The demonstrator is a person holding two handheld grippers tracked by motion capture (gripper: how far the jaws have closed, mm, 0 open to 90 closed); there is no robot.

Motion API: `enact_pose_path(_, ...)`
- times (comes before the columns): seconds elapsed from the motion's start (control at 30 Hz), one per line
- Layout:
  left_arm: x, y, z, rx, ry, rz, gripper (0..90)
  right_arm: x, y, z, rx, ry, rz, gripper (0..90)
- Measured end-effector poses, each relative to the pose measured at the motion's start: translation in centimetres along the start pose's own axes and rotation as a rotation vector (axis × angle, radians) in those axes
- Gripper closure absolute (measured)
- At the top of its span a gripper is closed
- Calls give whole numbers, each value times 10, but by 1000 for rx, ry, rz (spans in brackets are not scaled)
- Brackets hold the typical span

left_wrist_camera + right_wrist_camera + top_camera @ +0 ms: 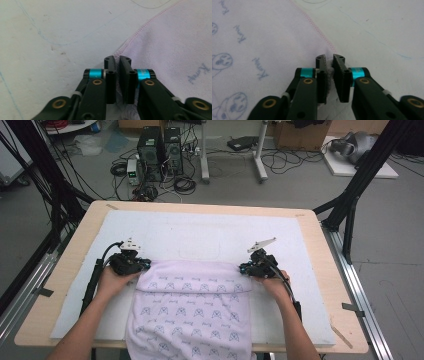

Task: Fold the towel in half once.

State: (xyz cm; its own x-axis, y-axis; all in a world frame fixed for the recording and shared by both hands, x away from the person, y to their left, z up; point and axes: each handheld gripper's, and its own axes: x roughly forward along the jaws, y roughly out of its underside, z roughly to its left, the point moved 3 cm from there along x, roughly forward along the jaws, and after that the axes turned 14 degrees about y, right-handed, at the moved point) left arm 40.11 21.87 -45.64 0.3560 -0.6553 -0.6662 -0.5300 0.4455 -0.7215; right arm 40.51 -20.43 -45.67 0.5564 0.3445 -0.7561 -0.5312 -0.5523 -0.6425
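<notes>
A pale lilac towel (192,305) with a blue printed pattern lies on the white mat (200,227), and its near part hangs over the table's front edge. My left gripper (145,265) sits at the towel's far left corner, my right gripper (243,268) at its far right corner. In the left gripper view the jaws of the left gripper (117,60) are pressed together on the corner of the towel (175,45), with cloth bunched between them. In the right gripper view the right gripper (329,58) is likewise shut on the corner of the towel (262,37).
The wooden table (75,250) carries the mat, which has bare white areas beyond and beside the towel. Black frame posts (350,200) stand at both sides. Computer towers (160,152) and cables lie on the floor behind the table.
</notes>
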Motion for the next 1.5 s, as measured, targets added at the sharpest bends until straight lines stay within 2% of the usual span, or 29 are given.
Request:
enact_pose_path(0.07, -5, -2, -1, 6, -7, -28, 860, -2, -1, 1, -12, 0, -11, 839)
enact_pose_path(0.17, -19, -7, -5, 14, -10, -99, 861, -13, -5, -1, 7, -5, -64, 840)
enact_pose_path(0.27, -37, -10, -15, 43, -2, -155, 860, -31, -8, 1, 11, -27, -123, 840)
enact_pose_path(0.4, -64, -8, -39, 99, 13, -225, 860, -65, -6, 14, -28, -46, -214, 839)
enact_pose_path(0.5, -81, 0, -61, 149, 31, -237, 860, -88, 3, 29, -68, -63, -250, 839)
enact_pose_path(0.57, -92, 11, -80, 179, 58, -258, 860, -102, 13, 43, -101, -78, -277, 839)
enact_pose_path(0.63, -104, 27, -100, 210, 109, -272, 855, -119, 28, 57, -114, -105, -300, 829)
enact_pose_path(0.7, -110, 39, -111, 230, 154, -261, 786, -129, 37, 65, -127, -138, -308, 786)
enact_pose_path(0.77, -113, 47, -115, 214, 182, -248, 686, -138, 43, 69, -124, -165, -331, 749)
enact_pose_path(0.87, -111, 47, -112, 215, 182, -226, 622, -139, 42, 66, -122, -159, -330, 715)
enact_pose_path(0.97, -104, 43, -101, 198, 157, -210, 598, -128, 35, 57, -119, -133, -311, 675)
enact_pose_path(1.1, -84, 37, -78, 155, 104, -181, 579, -105, 23, 43, -112, -89, -268, 623)
enact_pose_path(1.13, -79, 35, -72, 135, 91, -174, 568, -97, 20, 38, -105, -73, -256, 593)
enact_pose_path(1.17, -74, 34, -67, 128, 75, -162, 546, -89, 18, 35, -106, -63, -240, 564)
enact_pose_path(1.2, -69, 34, -64, 125, 65, -152, 527, -82, 16, 31, -88, -66, -221, 535)
enact_pose_path(1.23, -61, 33, -59, 122, 64, -128, 509, -76, 15, 29, -71, -82, -207, 525)
enact_pose_path(1.3, -51, 32, -51, 108, 43, -100, 466, -61, 15, 24, -80, -71, -175, 513)
enact_pose_path(1.43, -39, 31, -38, 69, 33, -93, 425, -41, 15, 14, -67, -59, -156, 475)
enact_pose_path(1.5, -33, 32, -33, 52, 32, -79, 415, -33, 17, 8, -42, -56, -128, 453)
